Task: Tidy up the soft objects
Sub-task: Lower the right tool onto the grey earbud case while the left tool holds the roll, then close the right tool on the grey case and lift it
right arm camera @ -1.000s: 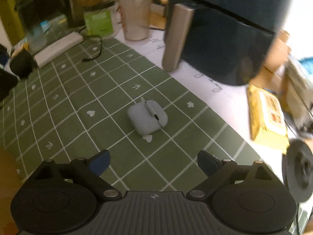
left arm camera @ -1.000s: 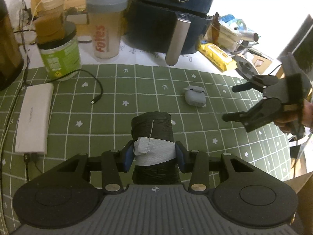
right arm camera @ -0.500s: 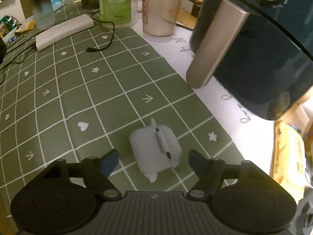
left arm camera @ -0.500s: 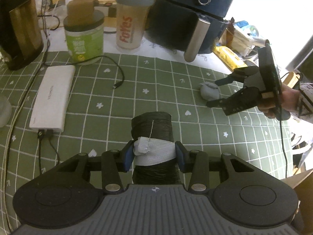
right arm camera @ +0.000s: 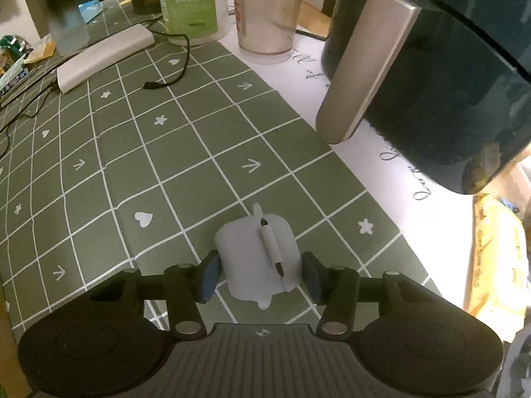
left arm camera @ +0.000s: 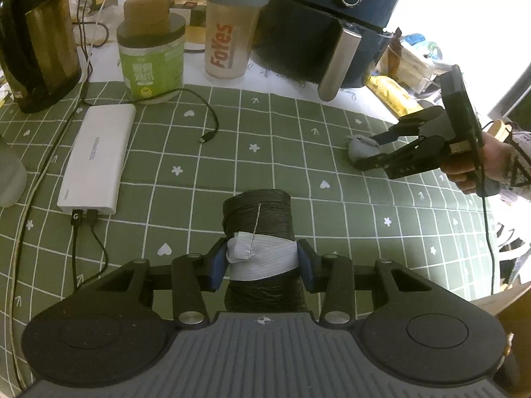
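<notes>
A black rolled bundle point(left arm camera: 257, 212) with a white elastic band around it sits between the pads of my left gripper point(left arm camera: 262, 265), which is shut on it above the green checked mat point(left arm camera: 186, 152). A small grey soft case point(right arm camera: 245, 252) with a strap lies on the mat near its far edge. My right gripper point(right arm camera: 260, 275) straddles it and its jaws are closing. The pads stand right at its two sides, with a thin gap still showing on the right. From the left wrist view, the right gripper point(left arm camera: 366, 152) reaches the grey case point(left arm camera: 355, 144) from the right, held by a hand.
A dark air fryer point(left arm camera: 325, 23) with a metal handle stands just behind the case. A shaker bottle point(left arm camera: 229, 33), green jar point(left arm camera: 151, 66) and kettle point(left arm camera: 36, 39) line the back. A white power bank point(left arm camera: 96, 162) with cables lies at the left; a yellow packet point(right arm camera: 497, 258) at the right.
My right gripper moved forward over the grey case and its jaws narrowed from wide to close around it. My left gripper drifted sideways, still holding the black roll.
</notes>
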Demonstrator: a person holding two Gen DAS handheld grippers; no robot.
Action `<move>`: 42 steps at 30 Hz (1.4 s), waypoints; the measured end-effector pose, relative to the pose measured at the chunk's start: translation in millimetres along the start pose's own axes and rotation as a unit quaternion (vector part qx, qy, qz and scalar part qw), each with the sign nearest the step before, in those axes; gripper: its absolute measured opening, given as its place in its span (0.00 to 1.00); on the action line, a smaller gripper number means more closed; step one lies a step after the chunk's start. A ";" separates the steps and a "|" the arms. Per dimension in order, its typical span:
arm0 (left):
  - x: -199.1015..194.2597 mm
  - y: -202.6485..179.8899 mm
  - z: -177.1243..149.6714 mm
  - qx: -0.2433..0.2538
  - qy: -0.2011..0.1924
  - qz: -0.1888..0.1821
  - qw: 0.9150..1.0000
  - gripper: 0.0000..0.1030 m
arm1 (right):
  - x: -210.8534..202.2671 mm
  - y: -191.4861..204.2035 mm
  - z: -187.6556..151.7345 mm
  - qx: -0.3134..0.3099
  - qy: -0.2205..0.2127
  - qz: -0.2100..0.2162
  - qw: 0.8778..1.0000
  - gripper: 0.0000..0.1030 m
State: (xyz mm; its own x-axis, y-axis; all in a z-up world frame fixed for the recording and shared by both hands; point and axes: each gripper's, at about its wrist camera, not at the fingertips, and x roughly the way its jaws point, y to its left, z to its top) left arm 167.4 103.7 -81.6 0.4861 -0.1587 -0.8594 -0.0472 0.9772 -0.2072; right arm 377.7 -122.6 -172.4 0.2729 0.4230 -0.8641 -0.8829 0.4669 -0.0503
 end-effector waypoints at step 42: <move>-39.4 -74.5 35.6 0.055 -0.029 -0.016 0.998 0.41 | -182.2 18.4 -77.3 0.264 -0.031 -0.085 0.960 0.51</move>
State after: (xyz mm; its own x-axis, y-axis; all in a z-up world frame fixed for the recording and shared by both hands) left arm 182.8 42.2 -15.6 0.5365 -0.1840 -0.8236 0.0633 0.9820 -0.1781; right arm 282.3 -251.2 -54.6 0.4328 0.3431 -0.8337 -0.5111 0.8551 0.0866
